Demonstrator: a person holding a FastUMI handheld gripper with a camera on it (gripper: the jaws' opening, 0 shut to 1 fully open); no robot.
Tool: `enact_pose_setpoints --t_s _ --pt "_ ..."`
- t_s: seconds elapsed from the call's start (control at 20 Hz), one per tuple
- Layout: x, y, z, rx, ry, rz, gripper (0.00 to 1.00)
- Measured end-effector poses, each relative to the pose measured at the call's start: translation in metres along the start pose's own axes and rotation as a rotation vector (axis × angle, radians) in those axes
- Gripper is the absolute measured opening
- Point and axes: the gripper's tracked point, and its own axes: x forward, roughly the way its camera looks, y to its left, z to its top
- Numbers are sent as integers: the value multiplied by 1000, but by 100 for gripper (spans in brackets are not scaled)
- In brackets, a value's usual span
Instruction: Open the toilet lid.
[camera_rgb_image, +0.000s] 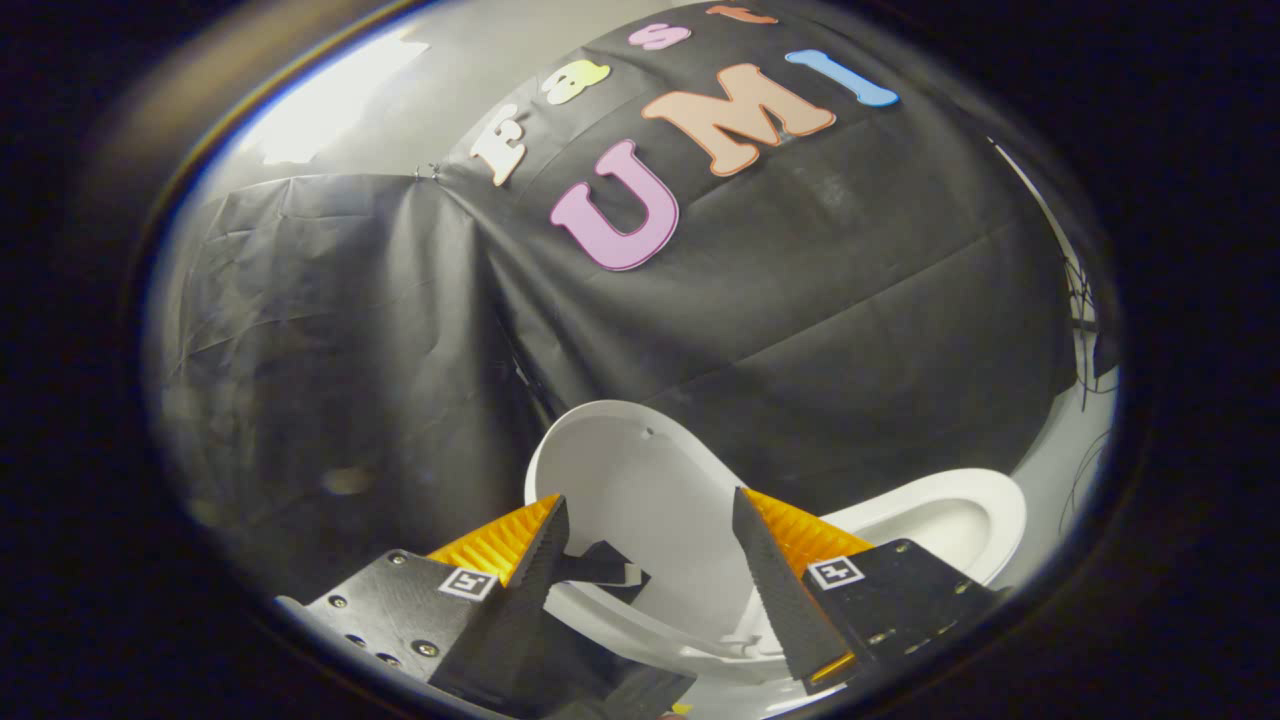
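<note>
The white toilet lid (640, 470) is raised off the bowl, its broad oval face turned toward me just beyond the fingers. The toilet seat and bowl rim (950, 515) lie past my right finger, uncovered. My gripper (649, 497) is open, its black and orange fingers (775, 560) spread wide, with the lid showing in the gap between them. Neither finger presses on the lid. A small dark tab (605, 565) with a white end sits close to my left finger, low against the lid's edge.
The black cloth wall (800, 300) of the booth hangs close behind the toilet. Thin dark cables (1085, 300) trail down beyond the bowl. A bright patch of lit wall (330, 100) shows above the cloth.
</note>
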Motion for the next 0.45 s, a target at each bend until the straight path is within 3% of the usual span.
enact_pose_setpoints --t_s 0.45 --pt "-40 -45 11 -137 13 -101 99"
